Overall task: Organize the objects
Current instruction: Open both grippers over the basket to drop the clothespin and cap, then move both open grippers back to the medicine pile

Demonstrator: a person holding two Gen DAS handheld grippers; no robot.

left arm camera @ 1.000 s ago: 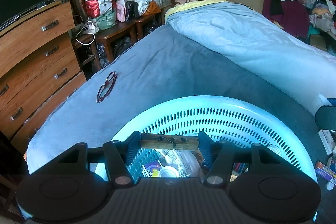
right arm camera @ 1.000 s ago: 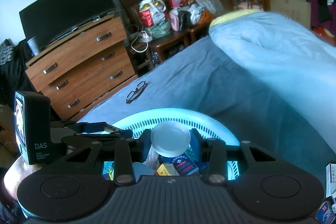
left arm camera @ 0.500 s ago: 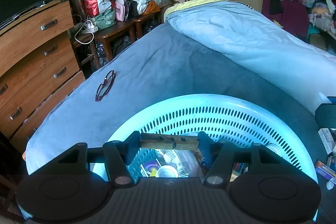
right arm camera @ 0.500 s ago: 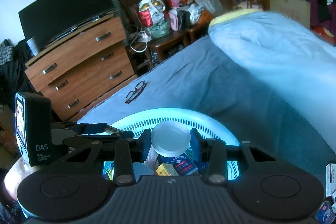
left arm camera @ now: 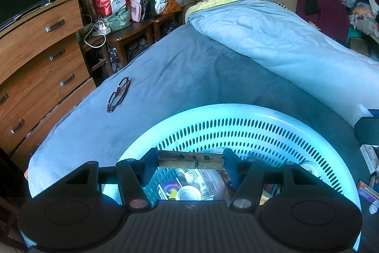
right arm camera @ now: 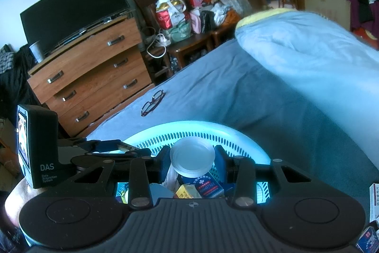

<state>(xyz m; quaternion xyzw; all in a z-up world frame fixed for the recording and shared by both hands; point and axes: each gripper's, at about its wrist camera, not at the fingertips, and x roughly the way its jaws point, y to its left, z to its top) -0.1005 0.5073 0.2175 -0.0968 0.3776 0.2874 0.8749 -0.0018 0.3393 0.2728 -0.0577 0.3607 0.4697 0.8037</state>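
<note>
Gripping a wooden clothespin point(left arm camera: 191, 160) lengthwise, the left gripper point(left arm camera: 191, 161) has its 2 pads pressed against the pin's 2 ends, so the pin lies level across the gap. It hangs above the near part of a round, pale blue perforated basket point(left arm camera: 248, 134) that sits on the bed point(left arm camera: 180, 77). Inside the basket, below the pin, lie a small box with a target print point(left arm camera: 169, 189), a white round cap point(left arm camera: 189, 193) and a printed plastic packet point(left arm camera: 210, 184).

The right gripper point(right arm camera: 192, 159) pinches a clear round plastic lid point(right arm camera: 192, 158) by its rim, the pads closed on either side, also over the basket point(right arm camera: 203, 132). Beneath it sit a blue medicine box point(right arm camera: 205, 185) and a yellow box point(right arm camera: 187, 191). The left gripper's handset, marked DAS point(right arm camera: 39, 146), shows at the left edge of the right view, with part of a hand point(right arm camera: 17, 196) under it.

A pair of red-framed glasses point(left arm camera: 118, 94) lies folded open on the bed, well apart from the basket, towards the wooden dresser point(left arm camera: 35, 58). A light blue quilt point(left arm camera: 272, 39) is heaped along the bed's far right side. More small boxes point(left arm camera: 366, 189) lie on the bed just right of the basket.
</note>
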